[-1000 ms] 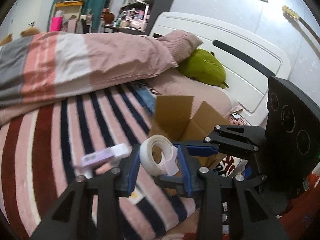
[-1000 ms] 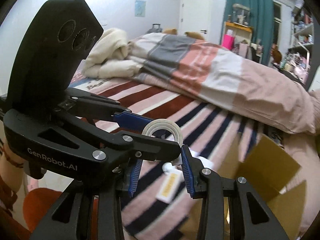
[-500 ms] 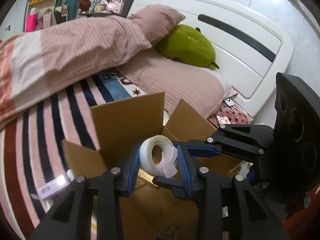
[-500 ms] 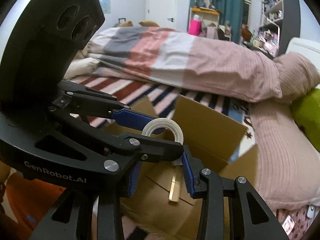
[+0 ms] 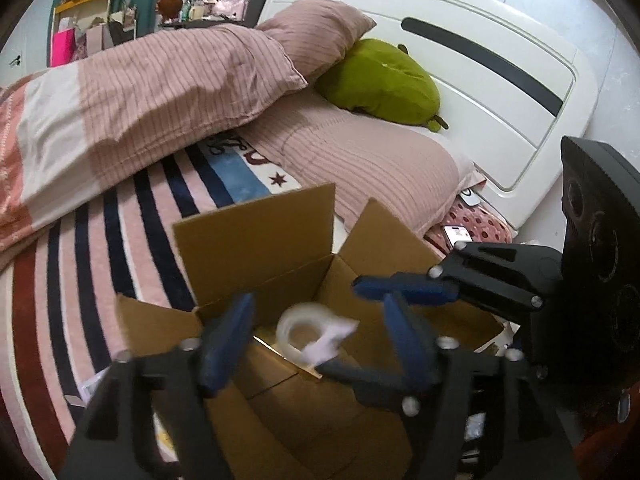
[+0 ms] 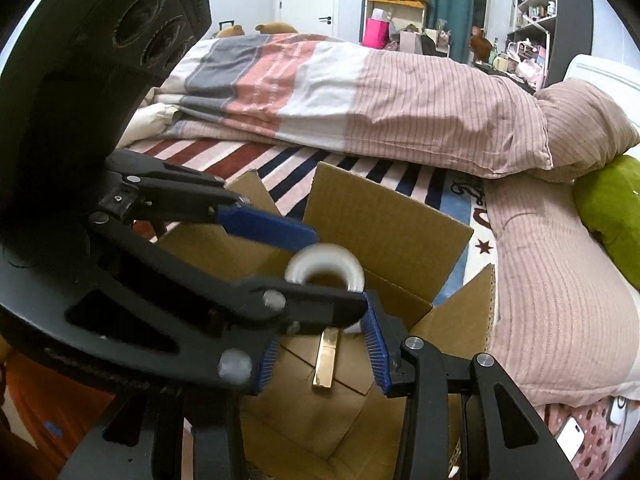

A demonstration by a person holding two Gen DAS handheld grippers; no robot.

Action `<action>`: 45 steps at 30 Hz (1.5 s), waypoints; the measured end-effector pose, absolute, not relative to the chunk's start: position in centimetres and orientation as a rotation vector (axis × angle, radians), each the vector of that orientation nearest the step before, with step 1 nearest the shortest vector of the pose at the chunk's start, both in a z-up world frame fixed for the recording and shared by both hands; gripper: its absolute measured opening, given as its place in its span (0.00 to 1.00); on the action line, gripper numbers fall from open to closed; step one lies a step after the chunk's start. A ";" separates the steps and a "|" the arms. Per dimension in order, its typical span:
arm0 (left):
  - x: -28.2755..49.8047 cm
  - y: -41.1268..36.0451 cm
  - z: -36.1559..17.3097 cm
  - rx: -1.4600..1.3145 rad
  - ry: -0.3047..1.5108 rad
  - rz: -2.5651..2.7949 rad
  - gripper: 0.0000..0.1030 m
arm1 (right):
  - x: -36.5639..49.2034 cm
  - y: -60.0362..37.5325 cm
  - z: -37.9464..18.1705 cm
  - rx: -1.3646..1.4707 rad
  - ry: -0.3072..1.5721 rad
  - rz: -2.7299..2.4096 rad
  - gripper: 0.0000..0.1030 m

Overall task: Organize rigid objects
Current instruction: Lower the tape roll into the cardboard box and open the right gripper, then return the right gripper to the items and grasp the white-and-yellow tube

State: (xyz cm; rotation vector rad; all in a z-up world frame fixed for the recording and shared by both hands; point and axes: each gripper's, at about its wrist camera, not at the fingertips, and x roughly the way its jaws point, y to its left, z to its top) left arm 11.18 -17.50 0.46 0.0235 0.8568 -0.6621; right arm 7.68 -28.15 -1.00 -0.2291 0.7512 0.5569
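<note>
Two tools are opened above the cardboard box [image 5: 256, 236]: left tool [image 5: 320, 336] wide, right tool [image 6: 320, 348] narrow, so the tape roll [image 5: 298, 334], gripped by neither, is dropped inside.

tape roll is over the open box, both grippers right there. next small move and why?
Probably just let the left gripper finish opening, then lift both clear. Its jaws are spreading, and the blurred tape roll sits free between them above the open cardboard box. The right gripper, also opening, has no grip on the roll. Nothing below blocks it but a small gold item.
</note>
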 end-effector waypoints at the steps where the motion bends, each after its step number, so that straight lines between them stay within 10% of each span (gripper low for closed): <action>1: 11.1 -17.1 0.6 0.024 0.852 -0.660 0.67 | 7.7 -28.1 -0.9 -0.229 0.751 0.555 0.50; 26: 3.6 2.9 1.6 -0.063 0.670 -0.384 0.76 | 2.9 -14.2 2.1 -0.414 0.678 0.651 0.53; 45: 3.8 10.1 -11.2 -0.133 0.778 -0.305 0.76 | 6.9 -7.8 -11.0 -0.446 0.989 0.605 0.53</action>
